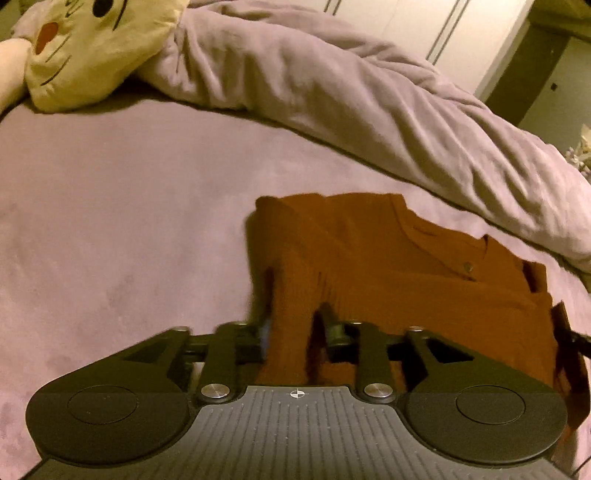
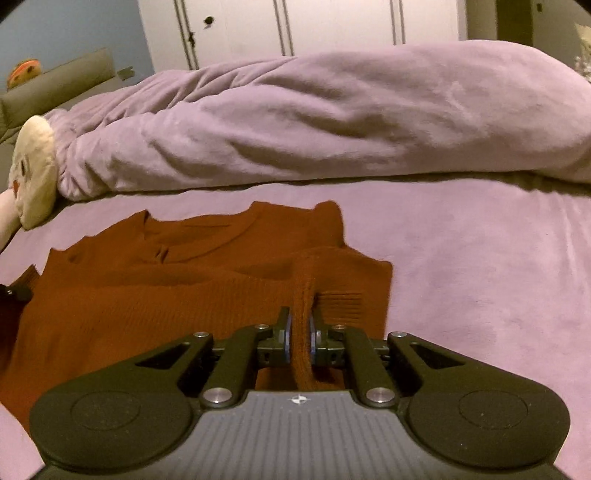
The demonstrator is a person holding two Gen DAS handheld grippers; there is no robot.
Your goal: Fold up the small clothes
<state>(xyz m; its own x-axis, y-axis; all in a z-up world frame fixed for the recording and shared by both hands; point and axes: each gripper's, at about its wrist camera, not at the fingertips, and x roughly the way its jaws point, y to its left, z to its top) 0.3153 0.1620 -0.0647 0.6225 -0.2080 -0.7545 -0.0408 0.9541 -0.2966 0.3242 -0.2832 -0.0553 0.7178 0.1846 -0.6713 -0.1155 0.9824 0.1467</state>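
Observation:
A rust-orange knitted cardigan (image 1: pixel 388 266) with a small button lies on the lilac bed sheet (image 1: pixel 110 221). In the left wrist view my left gripper (image 1: pixel 293 325) has a fold of the cardigan's left side between its fingers, which stand a little apart around the thick fabric. In the right wrist view the cardigan (image 2: pixel 166 295) lies spread to the left, and my right gripper (image 2: pixel 300 328) is shut on a bunched strip of its right edge, lifted off the bed.
A rolled lilac duvet (image 1: pixel 369 92) lies across the far side of the bed, also in the right wrist view (image 2: pixel 332 122). A cream cat-face cushion (image 1: pixel 85 48) sits far left. White wardrobe doors (image 2: pixel 295 26) stand behind.

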